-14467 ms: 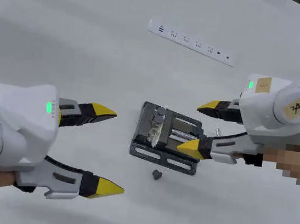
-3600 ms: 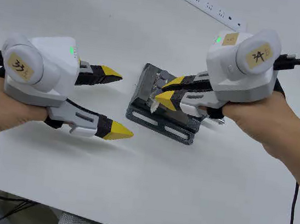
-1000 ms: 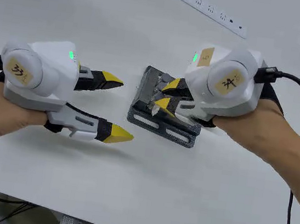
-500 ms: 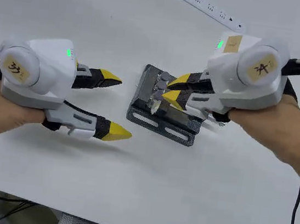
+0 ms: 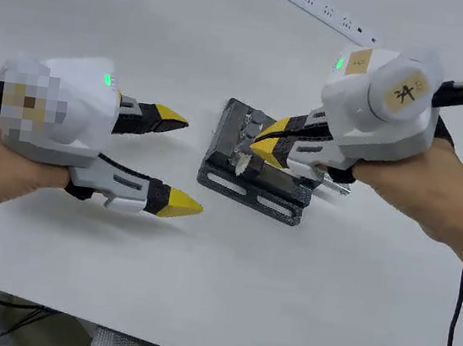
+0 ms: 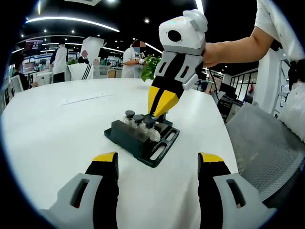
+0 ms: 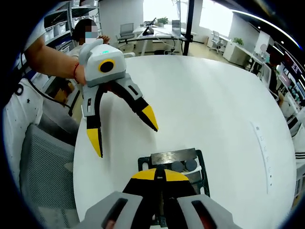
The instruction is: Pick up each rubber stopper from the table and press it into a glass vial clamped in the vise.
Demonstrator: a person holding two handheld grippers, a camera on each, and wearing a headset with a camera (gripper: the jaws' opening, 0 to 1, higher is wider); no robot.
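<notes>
My right hand-held gripper (image 5: 266, 140) has its jaws closed together. The yellow tips point steeply down onto the vise (image 5: 250, 193), right at the end stopper (image 6: 149, 121) of a row of three stoppered vials (image 6: 138, 119). I cannot tell whether the tips pinch that stopper or only bear on its top. The vials stand upright, clamped side by side along the vise's jaw, so I judge that any further press has to run straight down the end vial's own axis, and this gripper is already leaning in from above and from the right. My left hand-held gripper (image 5: 178, 162) is spread wide and holds nothing. It hangs over the bare tabletop (image 5: 199, 288), well apart from the vise, which lies straight ahead between its tips.
</notes>
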